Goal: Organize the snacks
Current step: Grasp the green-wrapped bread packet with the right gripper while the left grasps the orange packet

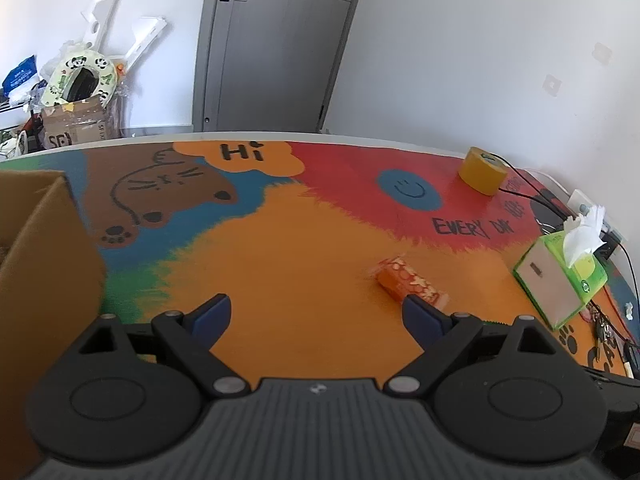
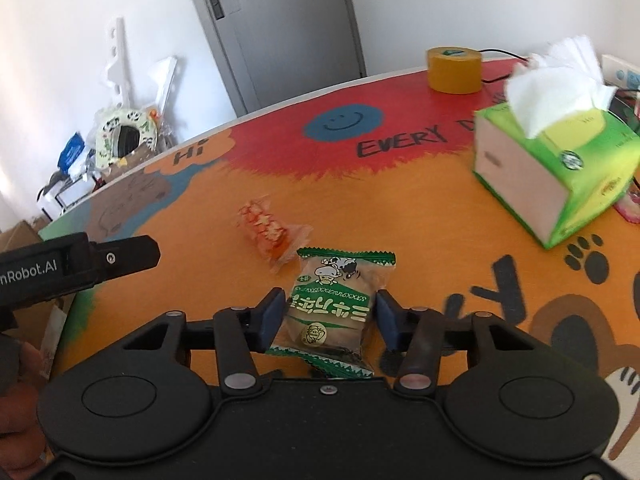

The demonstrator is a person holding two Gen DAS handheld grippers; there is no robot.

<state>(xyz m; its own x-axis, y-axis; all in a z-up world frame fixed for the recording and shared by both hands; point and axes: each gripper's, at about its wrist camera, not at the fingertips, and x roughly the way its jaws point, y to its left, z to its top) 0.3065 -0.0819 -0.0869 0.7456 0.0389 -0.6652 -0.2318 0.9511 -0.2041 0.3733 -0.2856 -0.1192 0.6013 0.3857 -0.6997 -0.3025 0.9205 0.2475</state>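
Note:
A green snack packet [image 2: 330, 308] with a cow print lies on the orange part of the table mat. My right gripper [image 2: 329, 296] has it between its blue pads, which sit against the wrapper's two sides. Just beyond it lies an orange snack packet [image 2: 270, 236], also in the left wrist view [image 1: 408, 282], right by the tip of my left gripper's right finger. My left gripper [image 1: 316, 304] hangs open over the mat with nothing between its fingers. Its black body [image 2: 80, 264] shows at the left of the right wrist view.
A brown cardboard box [image 1: 44, 256] stands at the table's left edge. A green tissue box [image 2: 556, 172] sits to the right, a yellow tape roll [image 2: 454, 70] and black cables behind it. Clutter and a grey door lie beyond the table.

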